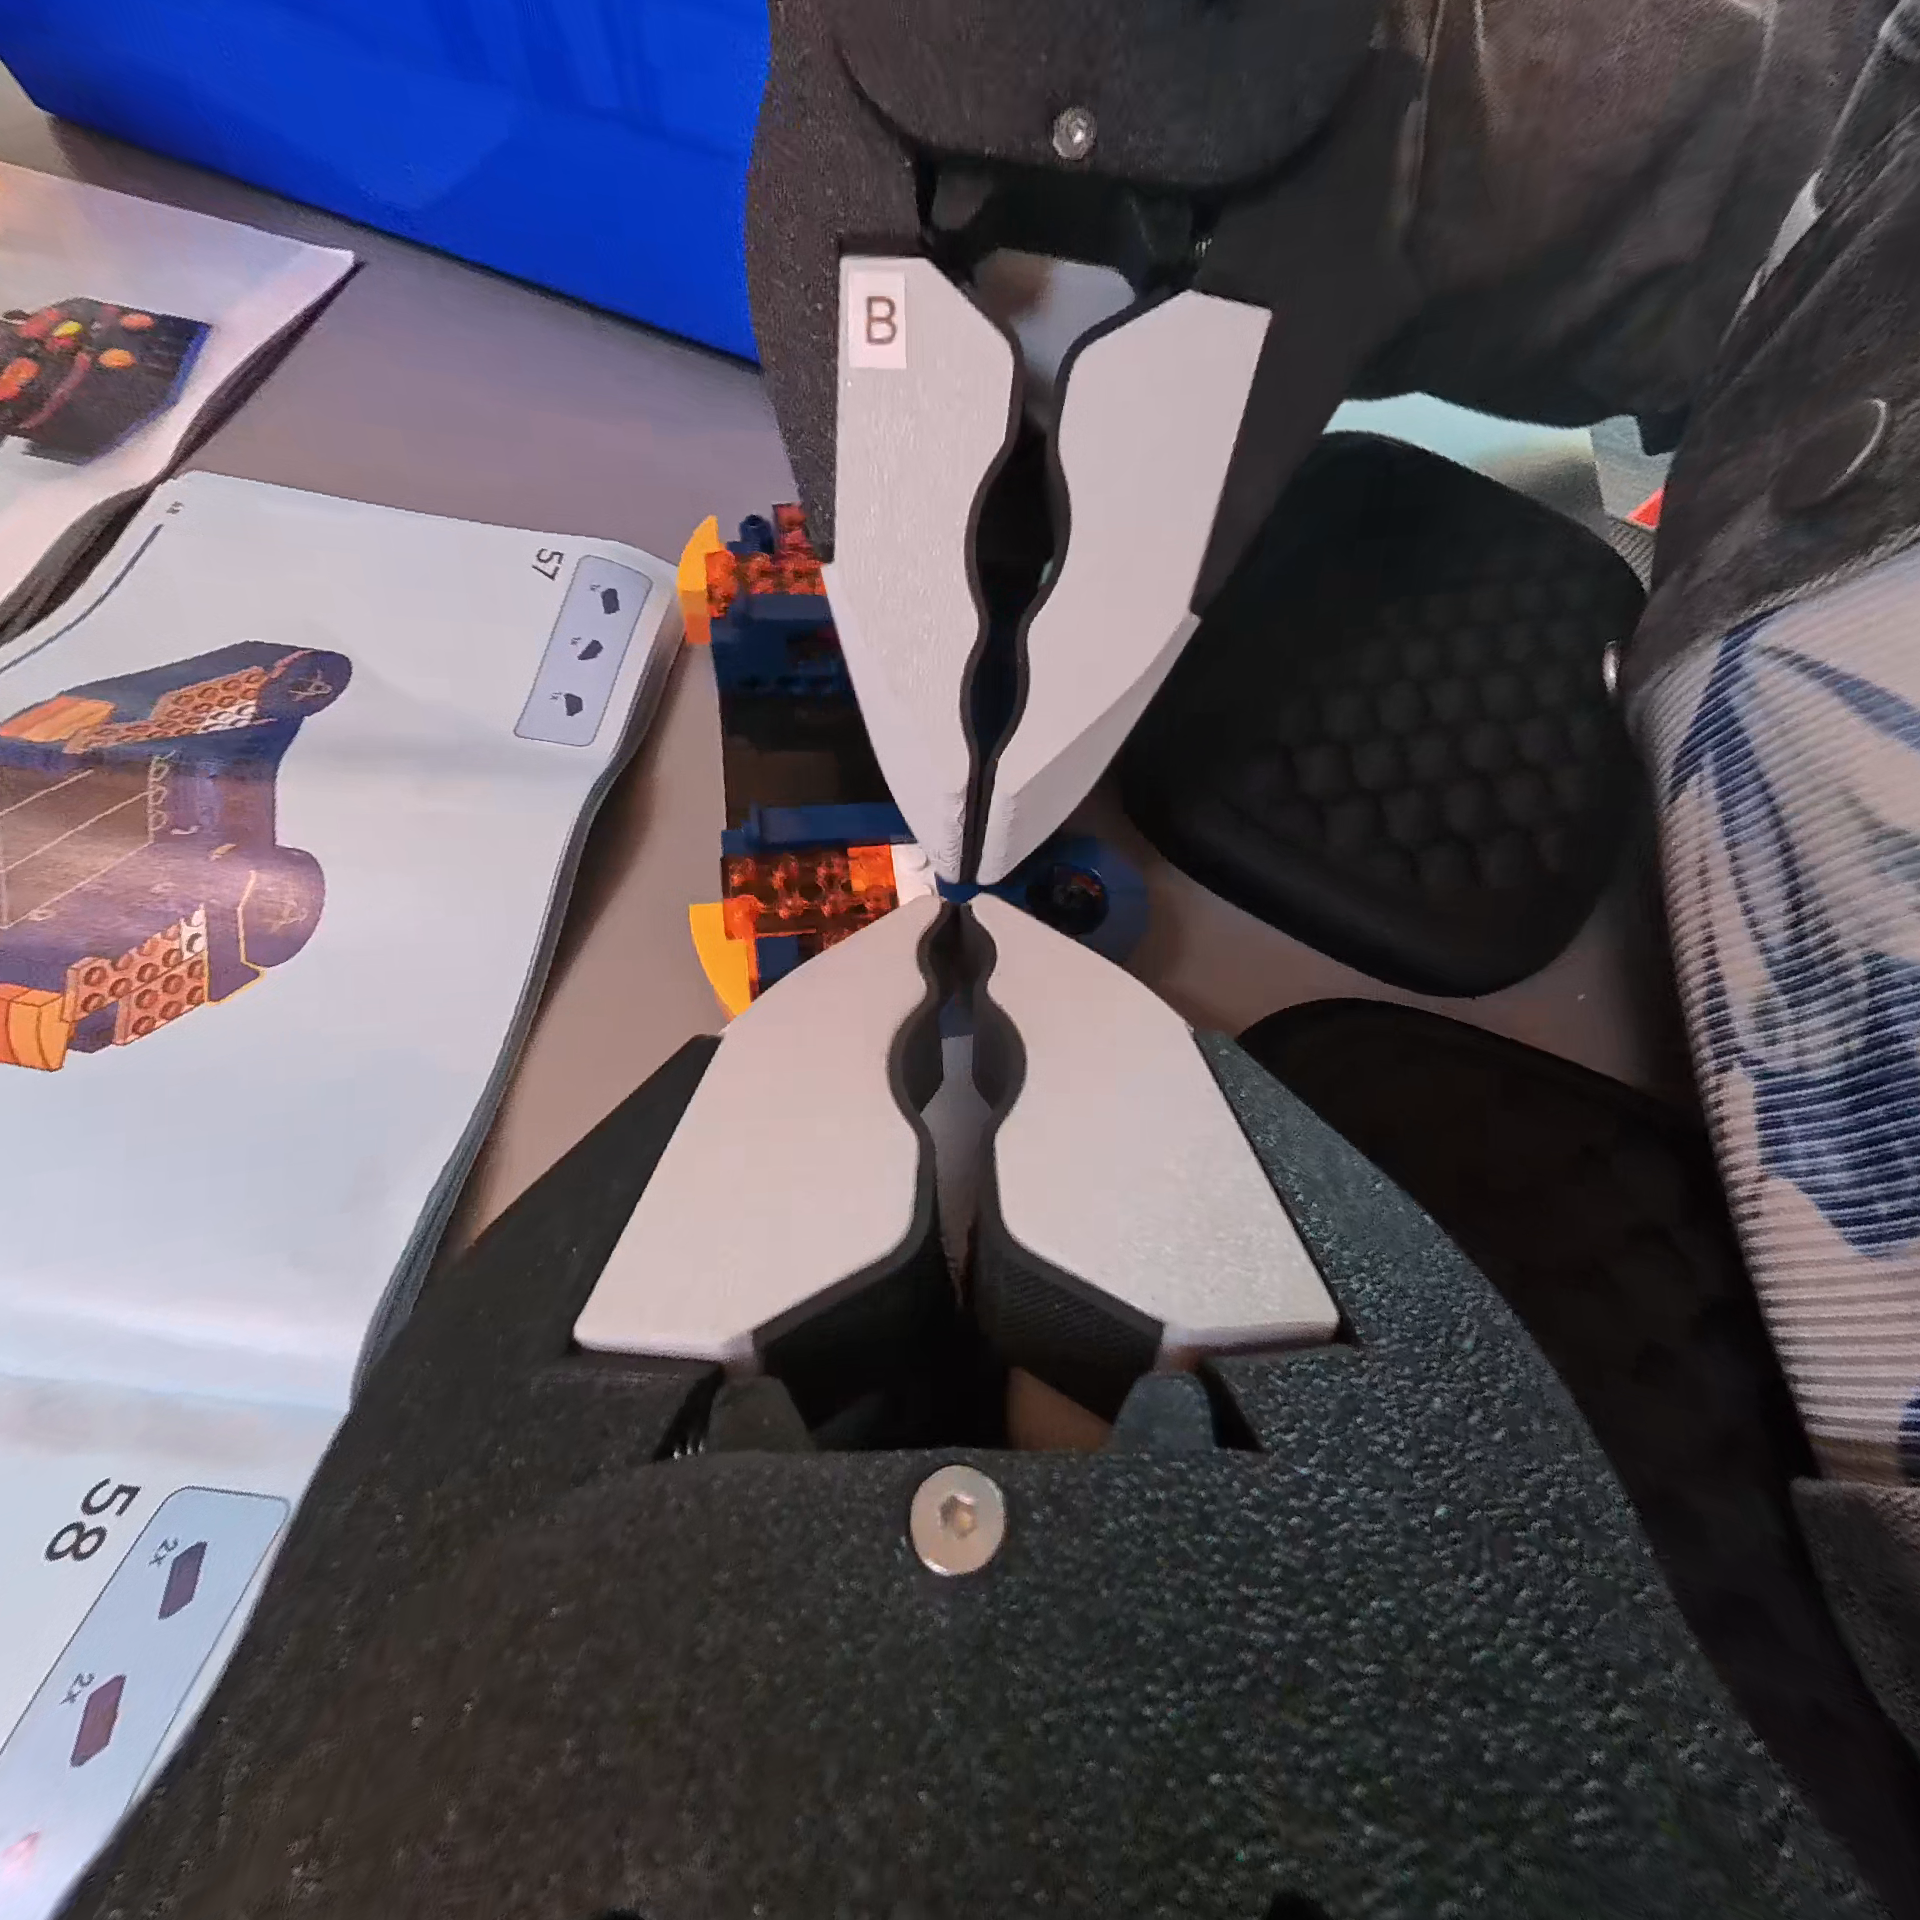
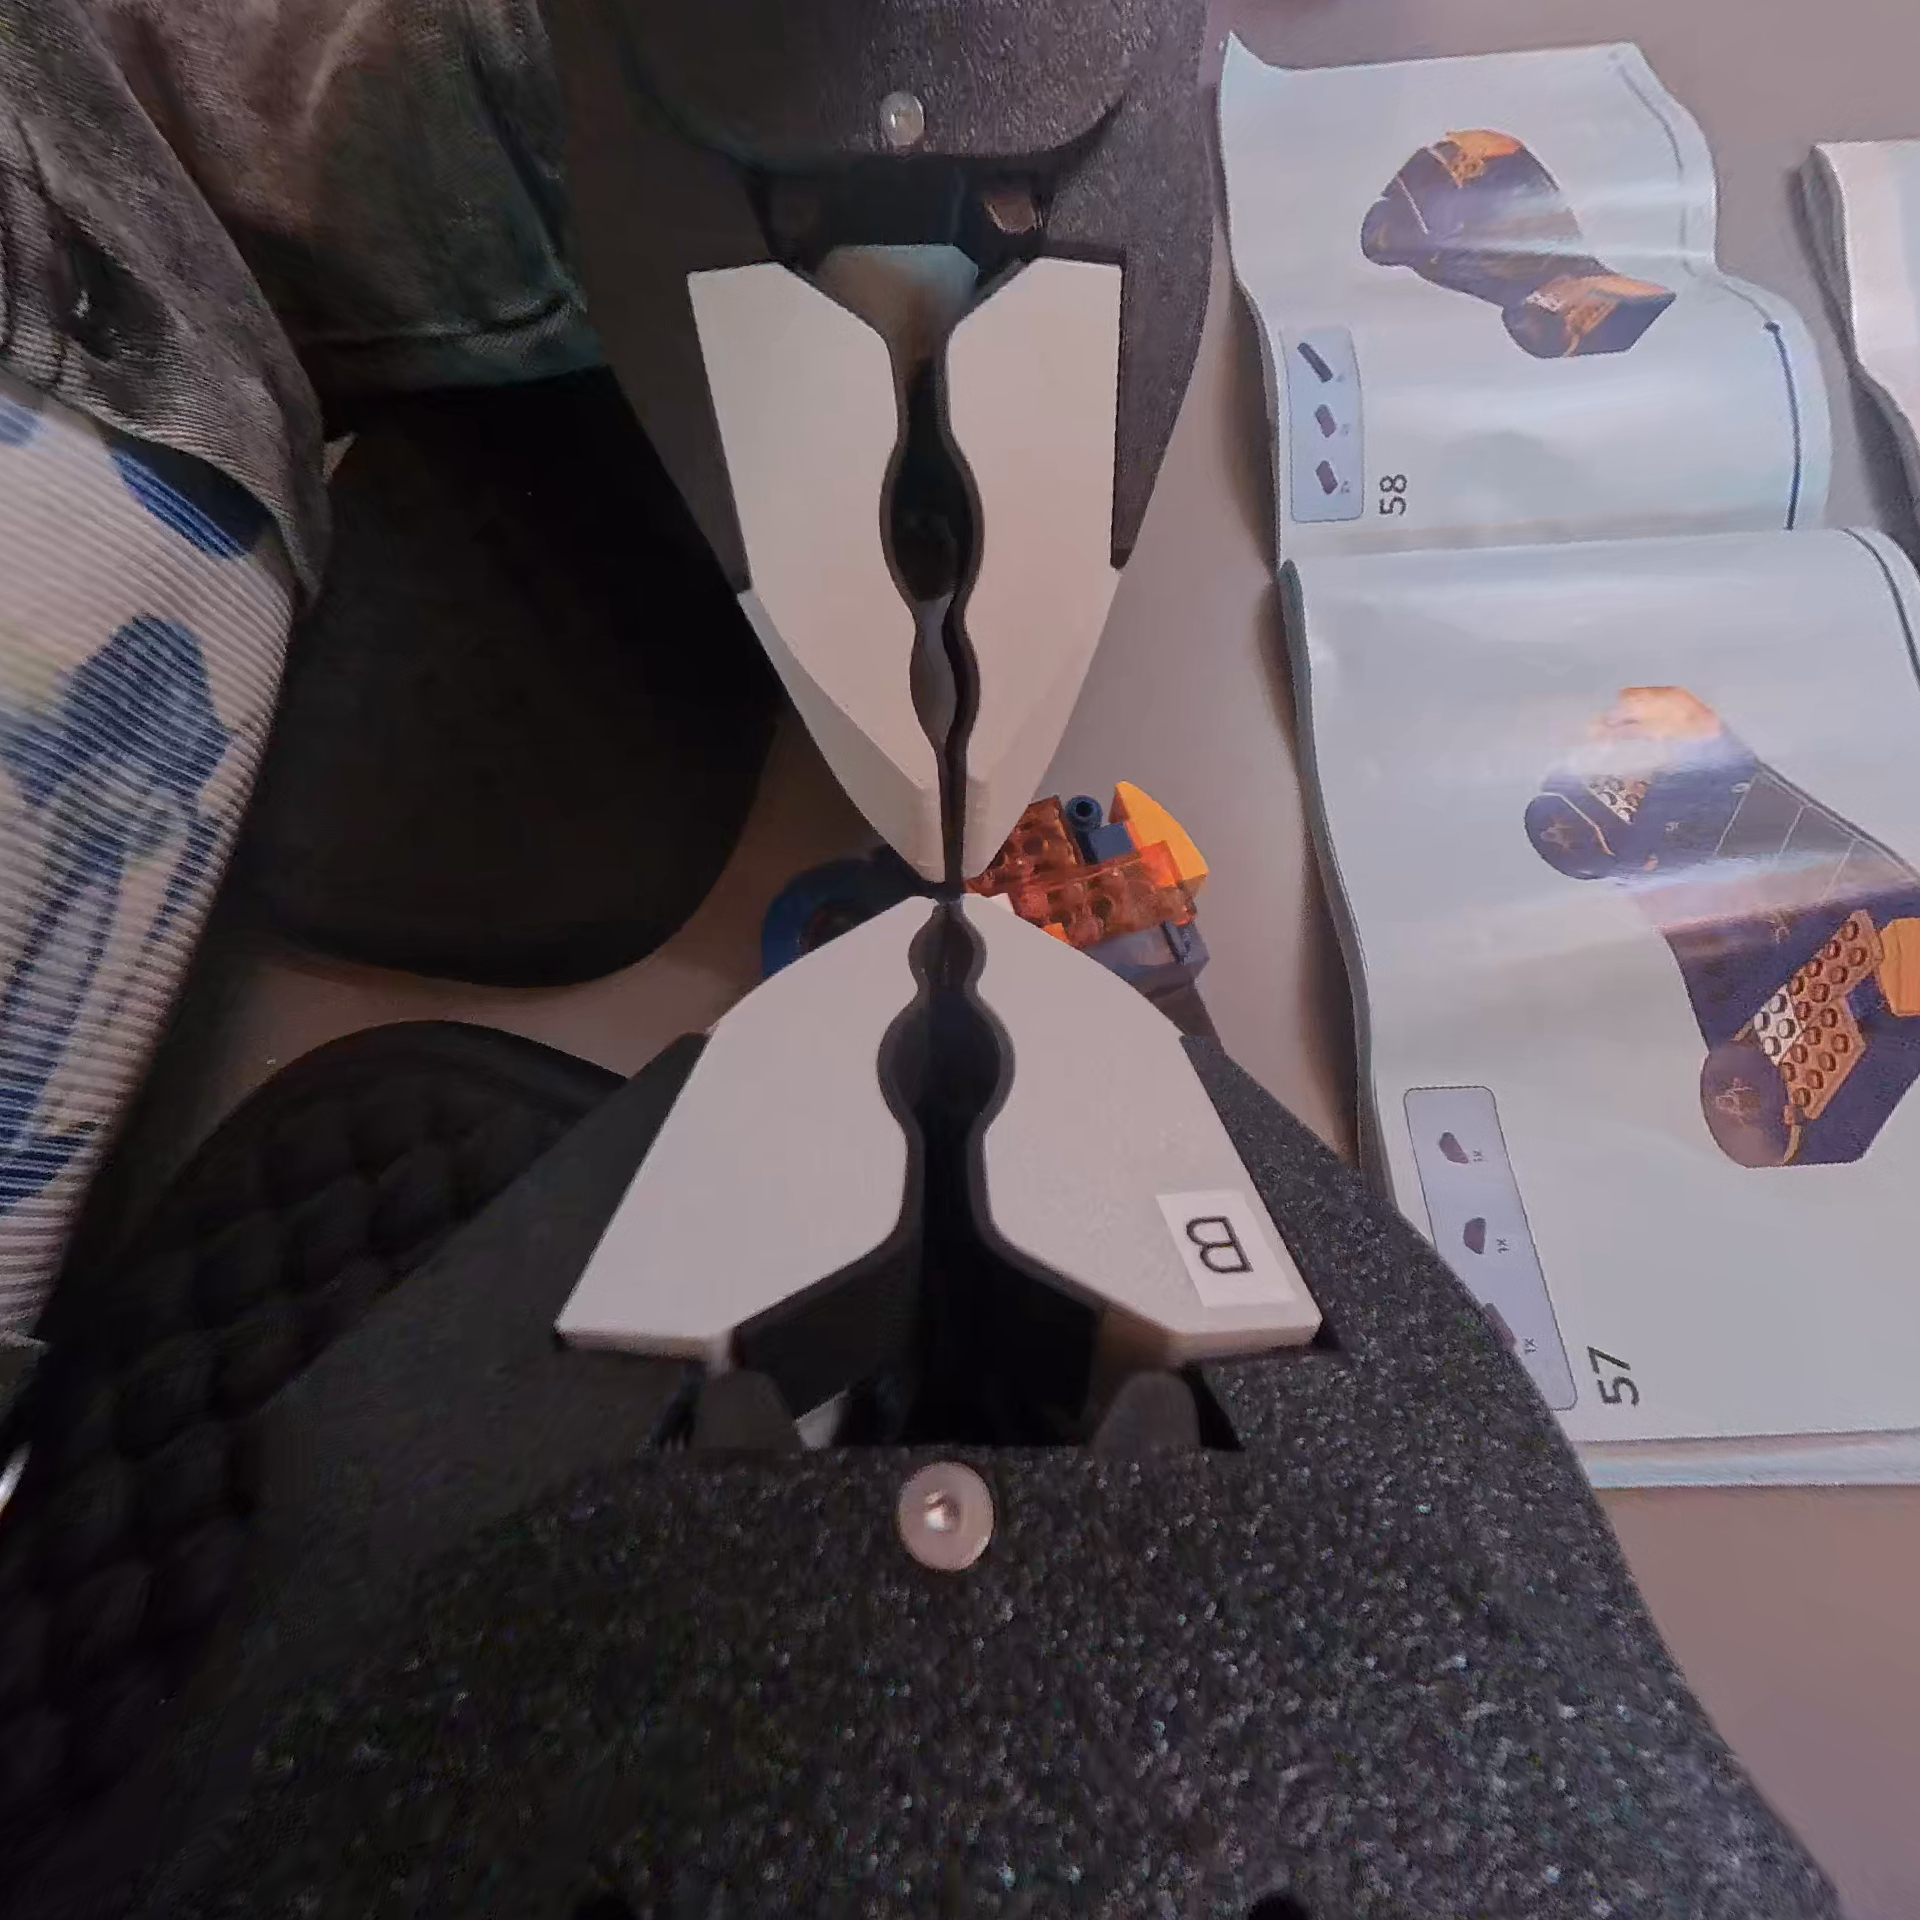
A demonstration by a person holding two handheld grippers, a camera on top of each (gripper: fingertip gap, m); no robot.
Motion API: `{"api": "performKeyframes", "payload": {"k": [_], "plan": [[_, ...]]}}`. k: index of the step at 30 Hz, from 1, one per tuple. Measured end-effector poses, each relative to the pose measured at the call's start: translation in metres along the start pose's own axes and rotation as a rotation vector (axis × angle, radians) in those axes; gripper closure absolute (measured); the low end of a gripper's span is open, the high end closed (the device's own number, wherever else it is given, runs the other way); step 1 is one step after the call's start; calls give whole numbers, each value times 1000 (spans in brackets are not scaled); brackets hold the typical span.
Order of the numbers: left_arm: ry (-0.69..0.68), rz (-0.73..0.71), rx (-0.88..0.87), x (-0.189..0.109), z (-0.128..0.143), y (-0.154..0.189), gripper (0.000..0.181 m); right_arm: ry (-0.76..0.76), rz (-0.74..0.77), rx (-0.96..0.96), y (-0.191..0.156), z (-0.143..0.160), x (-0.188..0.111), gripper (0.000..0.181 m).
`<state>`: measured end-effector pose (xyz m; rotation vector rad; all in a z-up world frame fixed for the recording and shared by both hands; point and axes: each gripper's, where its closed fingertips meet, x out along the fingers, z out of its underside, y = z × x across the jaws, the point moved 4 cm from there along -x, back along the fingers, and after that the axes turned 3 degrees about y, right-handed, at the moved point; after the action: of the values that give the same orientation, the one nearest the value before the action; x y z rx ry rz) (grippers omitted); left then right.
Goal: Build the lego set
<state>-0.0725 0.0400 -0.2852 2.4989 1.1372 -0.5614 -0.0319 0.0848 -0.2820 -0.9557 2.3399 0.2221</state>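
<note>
A dark blue and orange lego model [image 1: 800, 894] lies on the grey table behind the grippers. It also shows in the right wrist view [image 2: 1091, 883]. My left gripper [image 1: 956, 920] and my right gripper [image 1: 971, 857] point at each other, tip to tip, both with jaws closed. A sliver of a small dark blue piece [image 1: 961, 886] shows between the meeting tips. In the right wrist view, my right gripper [image 2: 940, 920] is at the bottom and my left gripper [image 2: 948, 868] is above it. Most of the piece is hidden there.
An open instruction booklet [image 1: 312, 831] lies left of the model, and on the right in the right wrist view [image 2: 1610, 935]. A blue bin [image 1: 416, 135] stands at the back. A black hex-patterned case [image 1: 1382, 727] and a person's patterned sleeve [image 1: 1787, 935] are close by. Only a small space, under 4 cm, lies between the two pairs of fingers. The black hex-patterned case [image 1: 1382, 727] is about 12 cm from both grippers' fingertips.
</note>
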Motion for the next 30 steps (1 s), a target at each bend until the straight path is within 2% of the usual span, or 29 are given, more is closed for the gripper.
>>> {"api": "performKeyframes", "payload": {"k": [8, 17, 23, 27, 30], "plan": [[-18, -28, 169, 1, 0, 6, 181, 47, 12, -54, -4, 2, 0, 181], [-113, -83, 392, 3, -1, 15, 181, 42, 31, -82, -2, 3, 2, 181], [-34, -76, 311, -1, 0, 12, 181, 78, 30, 4, 1, 0, -2, 181], [136, -143, 170, -31, -12, 1, 181, 169, 38, 55, 3, -11, -19, 181], [63, -248, 114, -48, 1, -7, 181, 140, 61, 40, 2, -7, -26, 175]]}}
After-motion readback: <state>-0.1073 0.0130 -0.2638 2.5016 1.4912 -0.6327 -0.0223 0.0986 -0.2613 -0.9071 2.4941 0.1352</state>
